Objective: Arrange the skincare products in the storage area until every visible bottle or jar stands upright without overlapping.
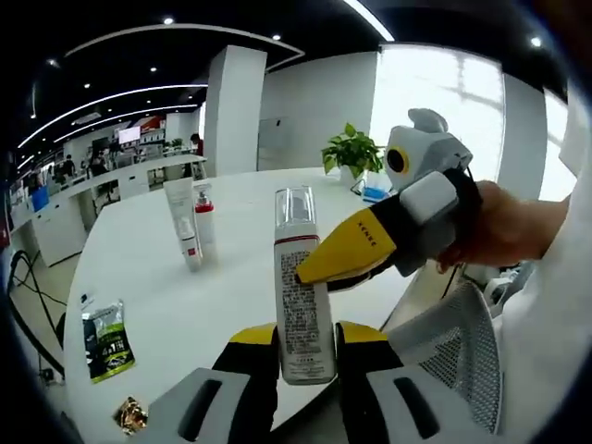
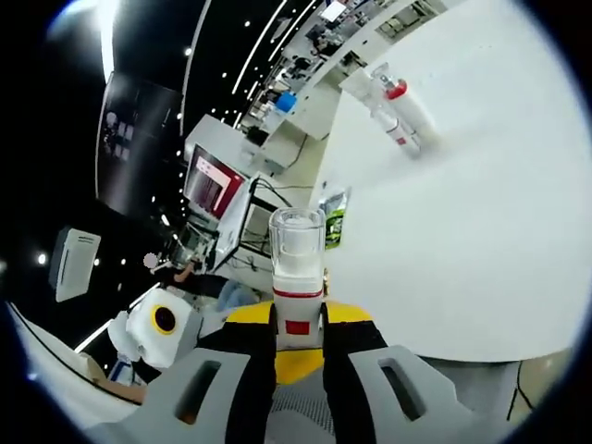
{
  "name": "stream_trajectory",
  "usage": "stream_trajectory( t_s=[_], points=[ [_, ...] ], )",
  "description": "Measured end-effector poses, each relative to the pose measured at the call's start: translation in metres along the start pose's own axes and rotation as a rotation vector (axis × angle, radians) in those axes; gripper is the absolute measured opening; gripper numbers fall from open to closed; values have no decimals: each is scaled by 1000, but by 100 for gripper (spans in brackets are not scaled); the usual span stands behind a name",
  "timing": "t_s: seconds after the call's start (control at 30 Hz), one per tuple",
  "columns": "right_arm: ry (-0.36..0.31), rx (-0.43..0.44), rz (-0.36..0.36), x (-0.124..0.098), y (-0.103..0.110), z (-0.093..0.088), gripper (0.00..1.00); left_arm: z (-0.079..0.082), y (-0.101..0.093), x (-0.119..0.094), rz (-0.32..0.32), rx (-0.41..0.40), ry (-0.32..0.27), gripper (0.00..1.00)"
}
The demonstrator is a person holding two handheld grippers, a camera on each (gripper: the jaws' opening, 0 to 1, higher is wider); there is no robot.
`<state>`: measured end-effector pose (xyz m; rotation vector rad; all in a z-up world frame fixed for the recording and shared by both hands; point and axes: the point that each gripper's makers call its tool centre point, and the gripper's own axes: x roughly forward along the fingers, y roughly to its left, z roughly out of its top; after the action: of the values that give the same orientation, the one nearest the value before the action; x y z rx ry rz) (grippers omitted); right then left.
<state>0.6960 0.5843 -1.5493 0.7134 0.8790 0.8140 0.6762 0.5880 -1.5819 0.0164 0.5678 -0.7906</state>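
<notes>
A tall white bottle (image 1: 301,305) with a clear cap, a red band and a printed label is held in the air over the near edge of the white table (image 1: 231,287). My left gripper (image 1: 307,335) is shut on its lower end. My right gripper (image 1: 335,265) comes in from the right, with a hand behind it, and clamps the bottle higher up. In the right gripper view the same bottle (image 2: 297,264) rises between my right gripper's (image 2: 298,322) jaws. A white tube (image 1: 182,227) and a red-capped white bottle (image 1: 204,215) stand side by side further back on the table.
A green sachet (image 1: 106,340) and a small gold-wrapped item (image 1: 130,414) lie near the table's left edge. A potted plant (image 1: 351,153) stands at the far side. A grey mesh chair (image 1: 453,356) is at the lower right. Desks and screens (image 2: 211,180) lie beyond the table.
</notes>
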Motion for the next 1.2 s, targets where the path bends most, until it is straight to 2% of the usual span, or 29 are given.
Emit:
stream_trajectory(
  t_s=[0.23,0.27,0.3,0.33,0.43,0.5,0.53,0.57,0.63,0.73,0.83,0.93,1.2],
  points=[
    [-39,-66,-20,-4,-6,7,16,-24,19,-6,51,65,99,30],
    [-43,-81,-27,-4,-8,7,16,-31,24,-6,66,88,134,31],
    [-46,-95,-40,-5,-12,8,16,-47,27,-5,71,100,206,32],
    [-44,-104,-46,-6,-14,8,16,-56,30,-4,68,124,246,31],
    [-56,-139,-74,-7,-21,13,16,-82,37,1,68,237,330,29],
    [-59,-164,-91,-8,-25,16,16,-103,40,4,82,239,402,27],
    [-62,-186,-102,-8,-27,18,16,-104,41,4,86,249,420,27],
    [-62,-214,-114,-8,-29,21,16,-102,40,7,91,274,422,27],
    [-69,-266,-138,-8,-33,27,16,-95,43,10,115,229,371,27],
    [-88,-311,-161,-6,-39,36,16,-103,56,4,162,169,412,27],
    [-109,-351,-164,-1,-42,46,16,-104,53,5,160,160,413,27],
    [-128,-411,-177,8,-46,59,16,-108,42,10,116,182,427,27],
    [-161,-658,-270,33,-66,90,16,-113,47,8,139,173,451,26]
  ],
)
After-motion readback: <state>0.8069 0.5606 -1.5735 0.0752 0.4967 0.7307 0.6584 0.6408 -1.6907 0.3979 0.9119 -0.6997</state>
